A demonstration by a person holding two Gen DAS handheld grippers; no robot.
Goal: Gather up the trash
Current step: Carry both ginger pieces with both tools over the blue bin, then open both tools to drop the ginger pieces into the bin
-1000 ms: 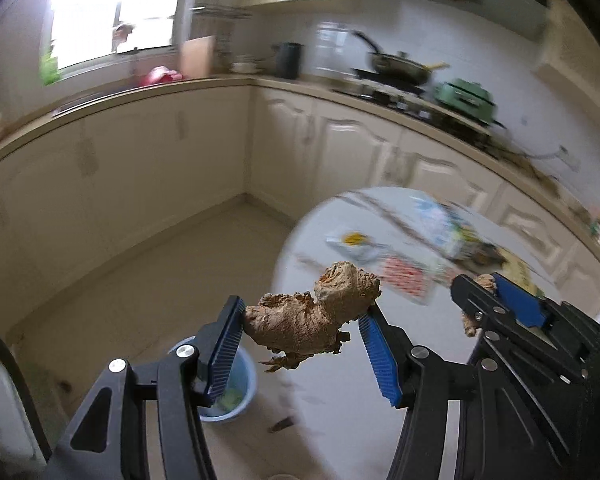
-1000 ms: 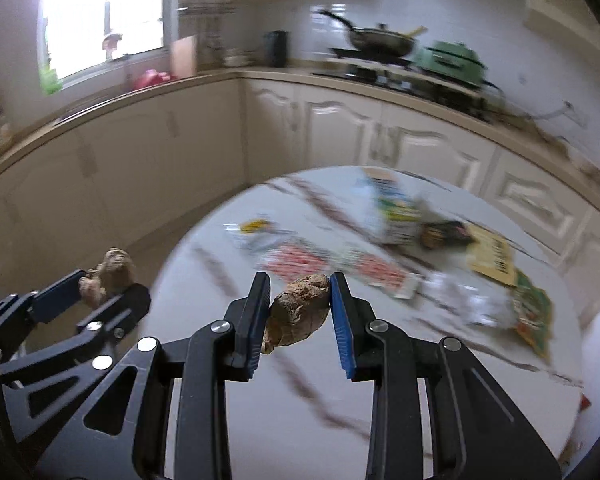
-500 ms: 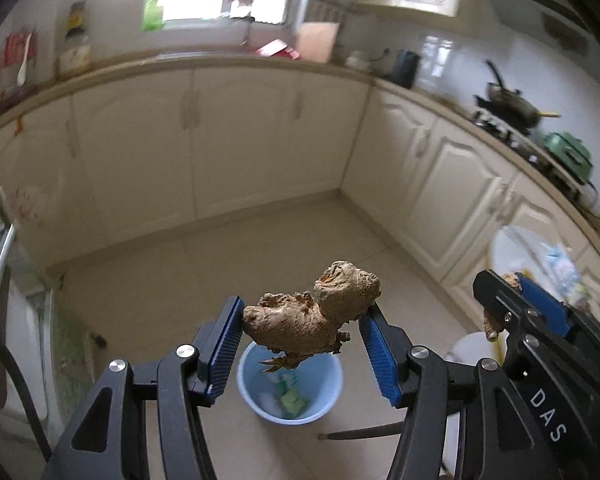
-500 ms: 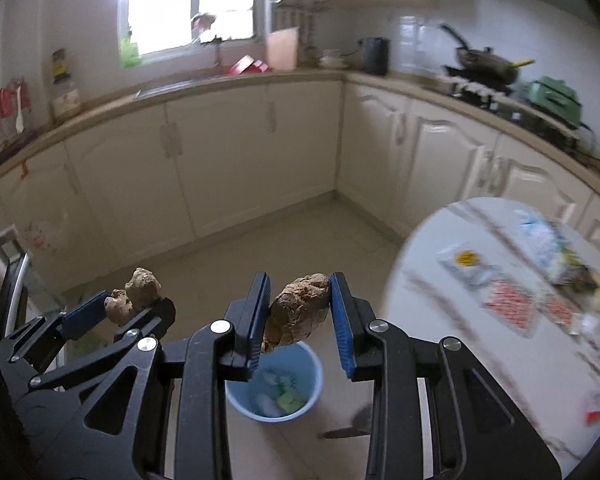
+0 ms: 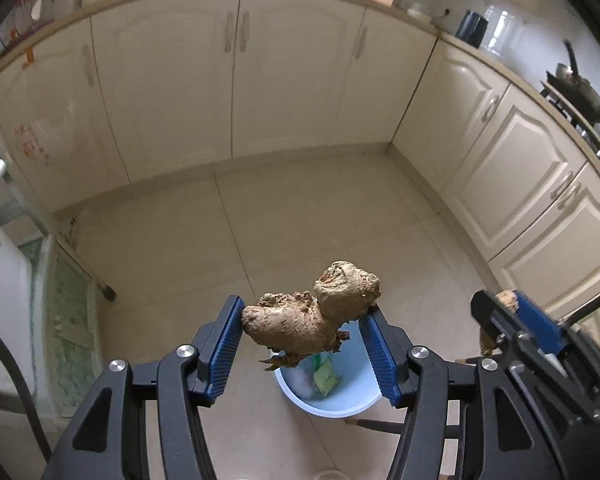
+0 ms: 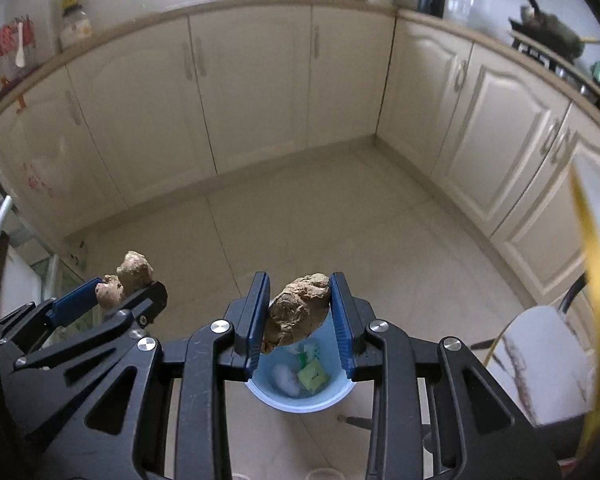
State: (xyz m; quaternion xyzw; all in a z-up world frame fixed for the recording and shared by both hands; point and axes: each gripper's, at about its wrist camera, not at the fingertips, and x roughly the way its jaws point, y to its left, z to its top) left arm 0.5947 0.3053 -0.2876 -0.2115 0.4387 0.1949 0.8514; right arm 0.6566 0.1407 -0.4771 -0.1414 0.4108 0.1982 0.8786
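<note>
- Blue ribbed pads on the left gripper (image 5: 302,334) pinch a large knobbly piece of ginger root (image 5: 312,316), one pad at each end of it, so the root lies crosswise between the black fingers.
- Wispy dried rootlets hang from the underside of that large piece.
- Seen from the right wrist, the same left gripper (image 6: 112,294) shows at the left side of the view, its knob of ginger poking up above the blue pads.
- Clamped in the right gripper (image 6: 300,318) is a smaller ginger chunk (image 6: 296,312), tilted, its upper end against the right pad and its lower end against the left pad.
- From the left wrist, the right gripper (image 5: 500,312) sits off to the right, with only a sliver of its ginger showing beside the blue pad.
- Both grippers point steeply down at a pale blue trash bin (image 6: 300,400) standing on the beige tiled floor (image 5: 300,220).
- Both pieces of ginger hang in the air above the bin's opening, clear of its rim.
- Inside the bin lie a white crumpled lump and a yellow-green wrapper (image 6: 313,376).
- Cream cabinet doors (image 5: 236,72) with metal handles run along the far wall and the right wall, meeting in a corner.
- On the stove at far right sits a dark wok (image 6: 548,30).
- At the right edge of the right wrist view, part of a white marbled table (image 6: 536,364) shows.
</note>
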